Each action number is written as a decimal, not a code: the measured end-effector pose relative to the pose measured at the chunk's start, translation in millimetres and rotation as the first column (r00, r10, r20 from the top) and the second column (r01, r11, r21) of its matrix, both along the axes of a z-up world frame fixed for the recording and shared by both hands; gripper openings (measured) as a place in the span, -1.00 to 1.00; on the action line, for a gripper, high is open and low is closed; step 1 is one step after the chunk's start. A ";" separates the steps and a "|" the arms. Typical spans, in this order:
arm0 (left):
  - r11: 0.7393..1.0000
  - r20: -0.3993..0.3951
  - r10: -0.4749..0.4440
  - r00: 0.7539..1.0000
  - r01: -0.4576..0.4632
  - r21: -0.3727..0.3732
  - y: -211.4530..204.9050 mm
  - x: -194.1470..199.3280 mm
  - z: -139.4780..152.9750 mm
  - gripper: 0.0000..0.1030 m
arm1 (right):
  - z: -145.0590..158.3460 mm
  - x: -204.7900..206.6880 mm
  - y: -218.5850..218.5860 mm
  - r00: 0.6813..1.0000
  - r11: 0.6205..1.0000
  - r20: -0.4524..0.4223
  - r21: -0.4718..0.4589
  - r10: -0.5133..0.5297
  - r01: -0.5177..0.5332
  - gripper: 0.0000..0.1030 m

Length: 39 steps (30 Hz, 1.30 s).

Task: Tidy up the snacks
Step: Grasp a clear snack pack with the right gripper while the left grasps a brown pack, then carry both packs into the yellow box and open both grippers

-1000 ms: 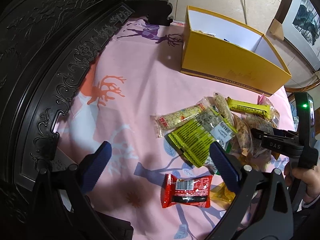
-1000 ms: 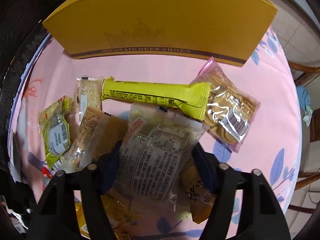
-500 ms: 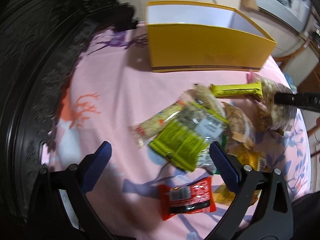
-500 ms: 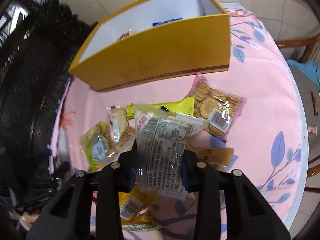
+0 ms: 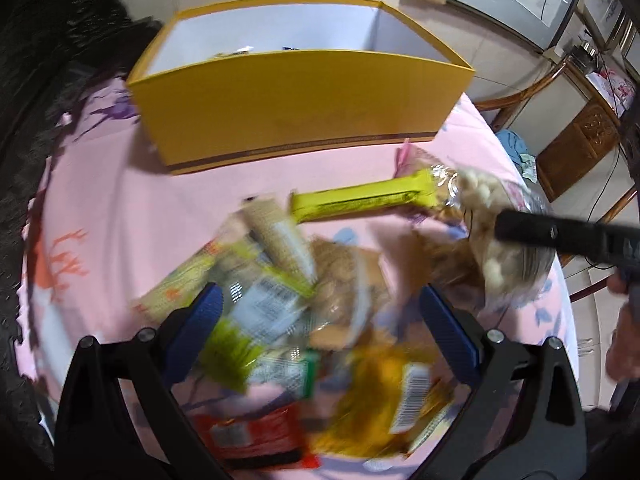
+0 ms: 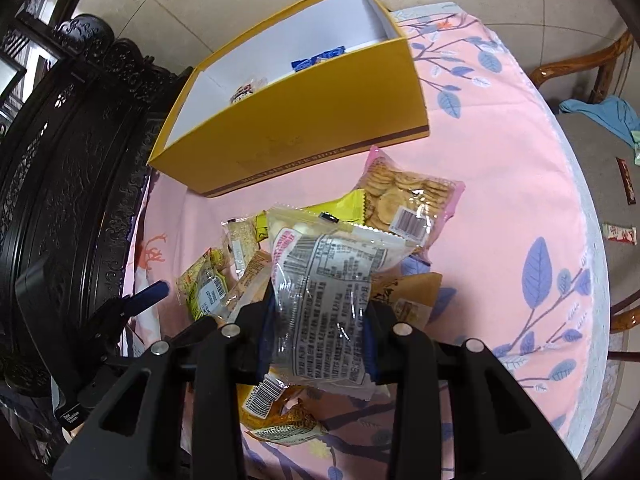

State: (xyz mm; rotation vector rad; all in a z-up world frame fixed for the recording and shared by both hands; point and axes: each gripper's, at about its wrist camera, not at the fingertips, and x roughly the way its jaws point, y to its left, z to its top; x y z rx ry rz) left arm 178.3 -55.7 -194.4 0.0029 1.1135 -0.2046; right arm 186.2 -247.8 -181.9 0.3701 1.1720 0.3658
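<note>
surface: pink tablecloth point(image 6: 500, 200) | on it: yellow box point(image 6: 304, 124), loose snack packets point(image 5: 280, 304) in front

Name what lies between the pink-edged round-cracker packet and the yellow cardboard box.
Only bare pink tablecloth separates the cracker packet from the yellow box, seen in the right wrist view.

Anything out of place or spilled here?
Yes: two snack bars lie on the floor beyond the table's right edge, away from the pile. In the yellow box nothing stands out; the loose snacks are simply unsorted.
</note>
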 end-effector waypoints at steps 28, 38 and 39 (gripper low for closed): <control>0.983 0.044 0.058 0.997 -0.049 -0.179 21.7 -12.4 12.3 -0.22 | 4.4 0.0 -26.0 0.997 0.995 0.006 0.067 -0.076 0.076 -0.30; 0.967 0.177 0.142 0.974 -0.098 -0.234 52.5 -13.7 80.5 -0.22 | 37.3 8.6 -10.6 0.996 0.995 0.073 0.090 -0.040 0.034 -0.30; 0.967 0.194 0.142 0.971 -0.094 -0.237 53.9 -10.3 88.0 -0.22 | 42.5 10.2 -8.5 0.996 0.995 0.086 0.092 -0.037 0.029 -0.30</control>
